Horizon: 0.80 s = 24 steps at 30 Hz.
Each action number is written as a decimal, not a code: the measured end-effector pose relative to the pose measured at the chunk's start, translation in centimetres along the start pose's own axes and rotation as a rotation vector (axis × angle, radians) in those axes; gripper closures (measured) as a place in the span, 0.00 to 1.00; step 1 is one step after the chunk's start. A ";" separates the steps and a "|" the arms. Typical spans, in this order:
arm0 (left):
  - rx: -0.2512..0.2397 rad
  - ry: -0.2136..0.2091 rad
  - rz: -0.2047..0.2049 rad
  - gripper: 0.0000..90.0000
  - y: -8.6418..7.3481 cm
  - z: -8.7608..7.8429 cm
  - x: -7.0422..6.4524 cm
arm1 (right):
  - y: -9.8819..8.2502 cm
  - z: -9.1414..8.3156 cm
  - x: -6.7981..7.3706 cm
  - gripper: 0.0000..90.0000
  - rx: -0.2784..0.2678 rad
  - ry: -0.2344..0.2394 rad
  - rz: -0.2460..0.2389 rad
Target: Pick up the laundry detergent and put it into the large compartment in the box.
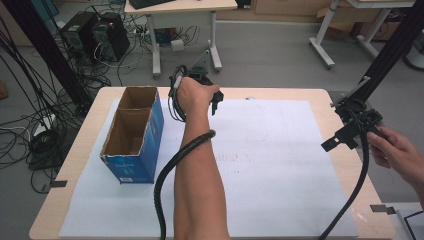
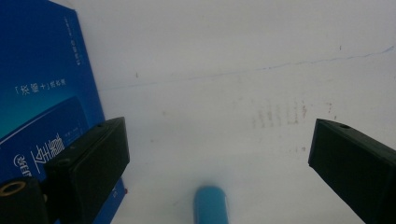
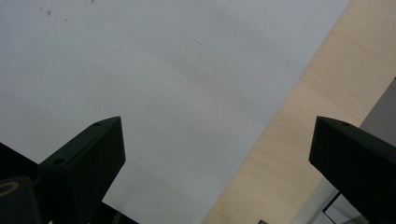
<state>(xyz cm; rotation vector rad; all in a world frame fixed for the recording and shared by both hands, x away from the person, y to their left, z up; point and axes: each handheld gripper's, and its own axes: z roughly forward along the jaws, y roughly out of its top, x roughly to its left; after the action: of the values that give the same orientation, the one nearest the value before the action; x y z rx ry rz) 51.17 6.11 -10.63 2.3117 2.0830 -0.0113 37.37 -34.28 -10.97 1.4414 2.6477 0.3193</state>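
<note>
An open-topped blue cardboard box (image 1: pixel 132 135) with two compartments stands on the left of the white sheet (image 1: pixel 270 150); its blue printed side (image 2: pixel 42 102) is in the left gripper view. My left gripper (image 1: pixel 215 101) hovers near the table's far edge, just right of the box, with its jaws wide open (image 2: pixel 219 140) over bare sheet. A small light-blue rounded object (image 2: pixel 211 205) lies on the sheet below the gap between the jaws. My right gripper (image 1: pixel 350 135) is held above the table's right edge, open (image 3: pixel 217 135), with nothing between its jaws.
The white sheet covers most of the wooden table (image 1: pixel 345 170), whose bare rim (image 3: pixel 299 140) runs under the right gripper. Beyond the table are a desk (image 1: pixel 180 10), computer towers (image 1: pixel 97 32) and floor cables. Black frame poles (image 1: pixel 395 45) rise at both sides.
</note>
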 end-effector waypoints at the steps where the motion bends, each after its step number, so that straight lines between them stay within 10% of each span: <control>1: 0.001 0.000 0.000 0.06 0.0 0.0 0.0 | 0.0 0.0 0.0 0.04 0.001 0.001 0.001; 24: -0.013 -0.004 -0.011 0.06 -0.9 -1.3 0.4 | 0.3 0.1 0.2 0.04 0.003 0.002 -0.001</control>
<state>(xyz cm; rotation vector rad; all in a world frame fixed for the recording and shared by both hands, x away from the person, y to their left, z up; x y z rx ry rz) 50.35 6.65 -9.34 2.2901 2.0877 -0.0026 37.53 -33.99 -11.04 1.4416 2.6511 0.3175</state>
